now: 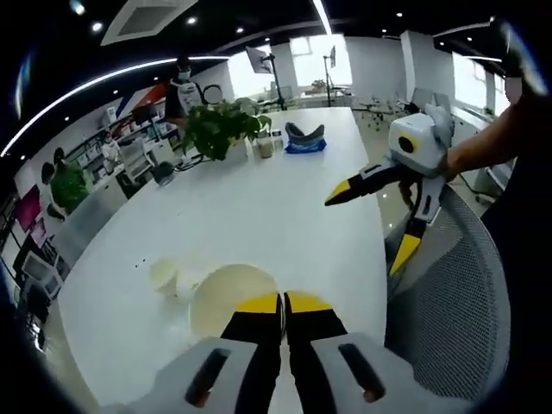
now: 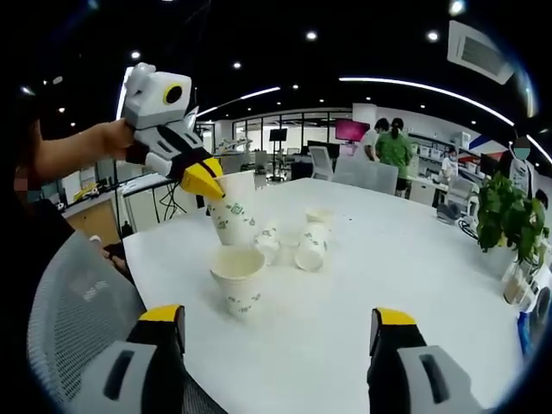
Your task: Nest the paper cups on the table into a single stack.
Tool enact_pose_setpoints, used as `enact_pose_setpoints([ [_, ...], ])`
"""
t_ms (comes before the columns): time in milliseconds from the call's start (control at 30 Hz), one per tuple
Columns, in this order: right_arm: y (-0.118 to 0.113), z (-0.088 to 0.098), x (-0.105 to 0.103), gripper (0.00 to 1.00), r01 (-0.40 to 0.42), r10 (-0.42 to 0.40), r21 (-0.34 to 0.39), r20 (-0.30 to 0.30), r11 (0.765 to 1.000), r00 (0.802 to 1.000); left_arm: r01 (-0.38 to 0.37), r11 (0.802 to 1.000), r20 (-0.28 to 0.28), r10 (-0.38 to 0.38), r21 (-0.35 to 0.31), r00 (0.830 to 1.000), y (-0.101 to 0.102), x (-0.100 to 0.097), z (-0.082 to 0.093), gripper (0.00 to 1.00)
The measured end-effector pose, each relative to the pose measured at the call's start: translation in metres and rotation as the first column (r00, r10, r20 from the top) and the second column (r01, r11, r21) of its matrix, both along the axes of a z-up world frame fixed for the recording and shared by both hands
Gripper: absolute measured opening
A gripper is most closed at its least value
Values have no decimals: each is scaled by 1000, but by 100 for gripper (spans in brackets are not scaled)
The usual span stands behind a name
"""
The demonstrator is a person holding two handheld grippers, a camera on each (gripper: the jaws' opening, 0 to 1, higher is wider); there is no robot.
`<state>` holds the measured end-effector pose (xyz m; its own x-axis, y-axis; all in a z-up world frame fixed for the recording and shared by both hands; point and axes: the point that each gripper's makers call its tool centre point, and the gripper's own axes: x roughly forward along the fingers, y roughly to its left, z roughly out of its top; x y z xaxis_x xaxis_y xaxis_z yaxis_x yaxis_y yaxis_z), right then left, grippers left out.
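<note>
Looking along the right gripper (image 2: 276,332), we see its two yellow-tipped jaws standing wide apart with nothing between them, hanging over the near edge of a long white table (image 2: 414,285). Ahead of them, the left gripper (image 2: 207,181) comes in from the left, held in a person's hand (image 2: 112,138), its jaws pinched on the rim of a lifted paper cup (image 2: 231,211) that hangs tilted above the tabletop. Just below it an upright cup (image 2: 237,280) stands on the table, mouth open. Behind that we see a cup lying on its side (image 2: 267,244), another standing cup (image 2: 311,246) and a further cup (image 2: 320,216) beyond, all close together.

In the left gripper view, we see the jaws closed at the bottom against the wide rim of the lifted cup, with the right gripper hovering to the right above a grey mesh chair (image 1: 457,310). A potted plant (image 1: 222,128) stands far down the table, and people (image 2: 388,147) move about the office behind
</note>
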<state>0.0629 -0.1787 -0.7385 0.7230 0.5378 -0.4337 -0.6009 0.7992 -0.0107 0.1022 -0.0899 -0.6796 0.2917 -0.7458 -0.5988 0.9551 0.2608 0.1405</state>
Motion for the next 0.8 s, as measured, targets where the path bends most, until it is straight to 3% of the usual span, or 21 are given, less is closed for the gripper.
enact_pose_setpoints([
  [233, 1, 0, -1, 89, -1, 1, -4, -1, 1000, 1000, 24, 999, 3, -24, 22, 1000, -8, -5, -13, 0],
  [567, 1, -1, 0, 89, -3, 3, -9, -6, 1000, 1000, 43, 999, 16, -44, 21, 999, -9, -10, 1, 0],
  [800, 0, -2, 0, 89, -5, 5, -13, -6, 1000, 1000, 69, 995, 12, -70, 77, 997, -6, -18, -11, 0],
])
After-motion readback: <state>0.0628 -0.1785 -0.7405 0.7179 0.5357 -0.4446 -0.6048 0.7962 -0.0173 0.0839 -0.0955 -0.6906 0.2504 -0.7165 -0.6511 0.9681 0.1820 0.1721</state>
